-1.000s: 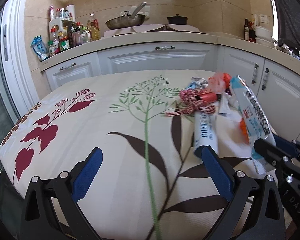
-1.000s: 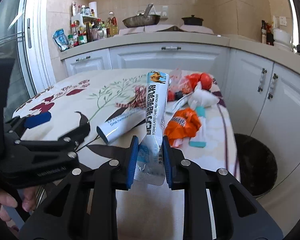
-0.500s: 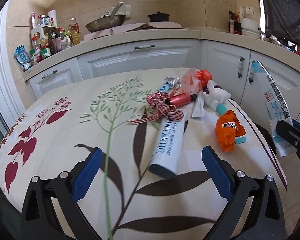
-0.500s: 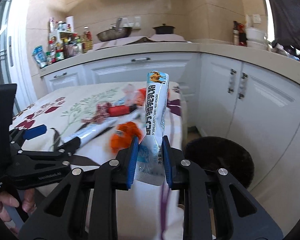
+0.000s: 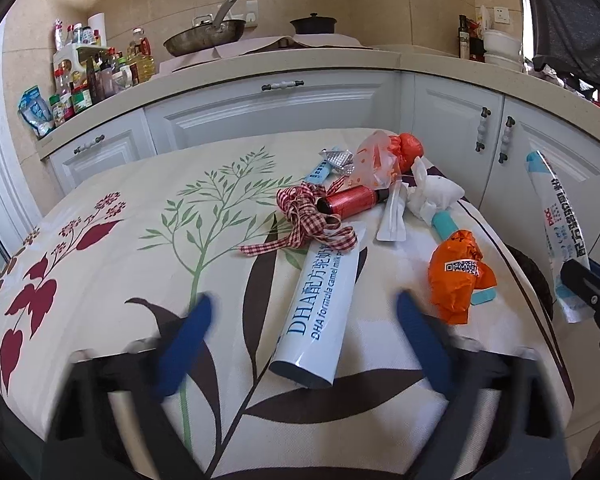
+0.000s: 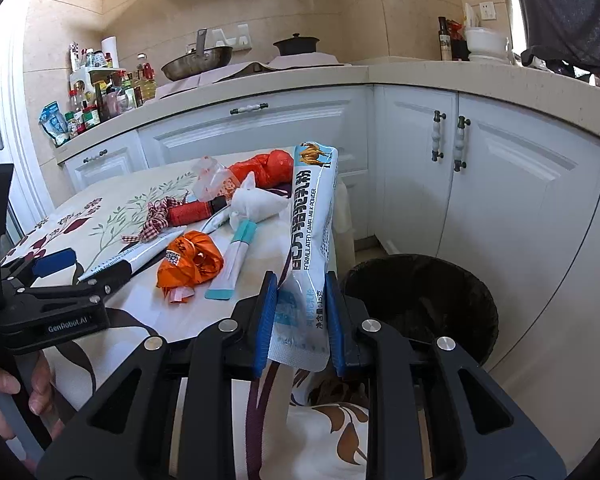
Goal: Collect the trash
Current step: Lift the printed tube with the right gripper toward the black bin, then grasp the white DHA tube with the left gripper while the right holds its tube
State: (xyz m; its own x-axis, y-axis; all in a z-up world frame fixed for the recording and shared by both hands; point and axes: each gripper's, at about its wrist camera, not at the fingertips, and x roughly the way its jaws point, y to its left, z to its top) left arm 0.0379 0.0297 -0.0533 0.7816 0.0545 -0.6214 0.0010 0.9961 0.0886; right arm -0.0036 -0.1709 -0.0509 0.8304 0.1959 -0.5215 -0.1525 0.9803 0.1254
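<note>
Lighting: bright daylight, soft shadows. Optics: fisheye curvature, black corner vignetting. Blur: left gripper motion-smeared; right gripper sharp. Glare: glossy sachet

The trash lies bunched on the table's right half. A milk powder tube lies nearest, its far end under a ribbon bow. Right of the tube sits a crumpled wrapper; beyond it a tissue wad, with a plastic bag farthest. The trash bin stands on the floor right of the table, before the cabinets. A milk powder sachet stands upright between table and bin.
</note>
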